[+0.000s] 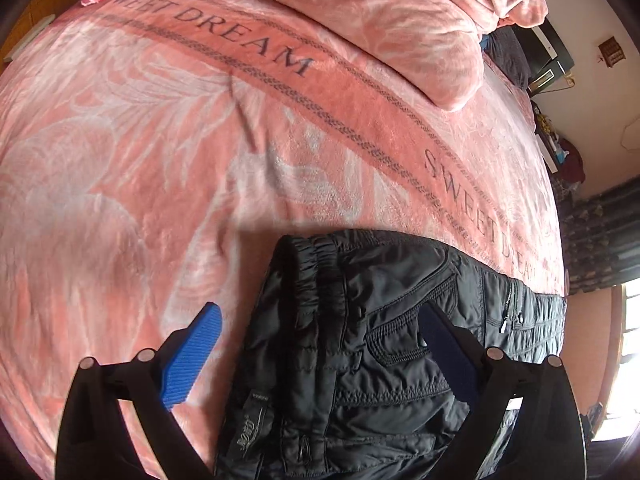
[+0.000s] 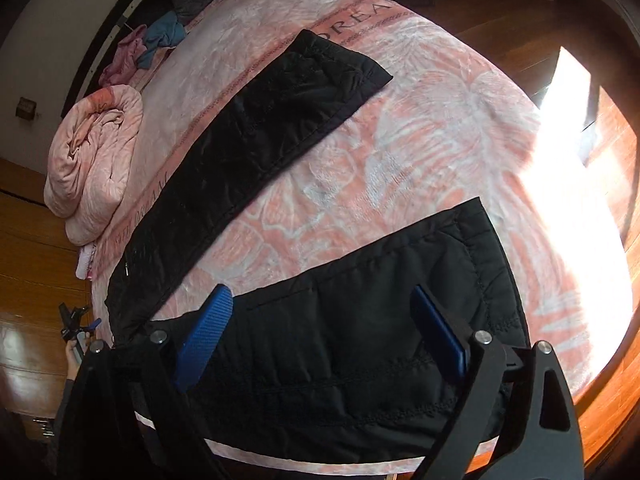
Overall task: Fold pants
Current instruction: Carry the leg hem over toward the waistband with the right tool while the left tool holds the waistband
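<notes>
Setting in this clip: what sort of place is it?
Most likely a home bedroom. A bed under a pink "SWEET DREAM" blanket fills both views, with a rolled pink duvet on it, black pants spread out, and wooden flooring around it.

Bed (image 1: 160, 160) had a pink "SWEET DREAM" blanket, rolled pink quilt (image 2: 92, 160) near the white wall (image 2: 48, 40). Wooden floor (image 2: 520, 12); hard sunlight patch (image 2: 568, 152) spilling across floor and bed edge. Dark curtain (image 1: 600, 236) beside a bright window (image 1: 628, 320).

Open blanket (image 2: 420, 152) between 2 pant legs (image 2: 256, 132) (rolled quilt (image 2: 96, 152) aside).
</notes>
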Motion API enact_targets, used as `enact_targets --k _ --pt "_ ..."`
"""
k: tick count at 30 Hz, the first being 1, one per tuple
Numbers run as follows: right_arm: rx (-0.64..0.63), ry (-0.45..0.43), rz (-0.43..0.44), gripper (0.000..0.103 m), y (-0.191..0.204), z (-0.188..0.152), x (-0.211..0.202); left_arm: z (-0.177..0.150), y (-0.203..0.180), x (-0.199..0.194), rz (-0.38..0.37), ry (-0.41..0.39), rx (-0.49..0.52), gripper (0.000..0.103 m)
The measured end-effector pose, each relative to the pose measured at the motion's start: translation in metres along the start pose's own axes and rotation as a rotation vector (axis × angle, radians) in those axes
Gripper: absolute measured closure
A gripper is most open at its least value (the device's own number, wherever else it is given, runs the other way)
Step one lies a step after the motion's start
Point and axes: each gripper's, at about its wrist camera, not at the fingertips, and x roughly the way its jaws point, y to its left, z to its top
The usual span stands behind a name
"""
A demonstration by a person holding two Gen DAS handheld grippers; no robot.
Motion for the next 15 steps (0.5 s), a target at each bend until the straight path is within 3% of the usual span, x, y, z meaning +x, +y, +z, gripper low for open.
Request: enact_targets --k 5,7,8,9,15 --pt "0.005 0.056 0.080 0.012 0.030 0.086 0.044 0.024 0.005 0.040 -0.005 0.083 0.038 0.005" --pt "-0.003 0.057 0.088 0.012 0.038 0.119 0.055 0.026 0.005 0.047 -0.025 0.107 0.052 0.018" --pt "-0.011 0.057 0.082 0.012 0.040 0.135 0.059 0.026 0.005 0.049 -0.030 0.113 0.056 0.043" --pt "-0.016 0.056 0.073 0.012 0.041 0.150 0.065 0.025 0.005 0.049 -0.046 0.118 0.060 0.050" --pt "-0.041 0.032 0.016 0.012 0.028 0.222 0.094 0.021 0.005 0.052 -0.052 0.110 0.068 0.052"
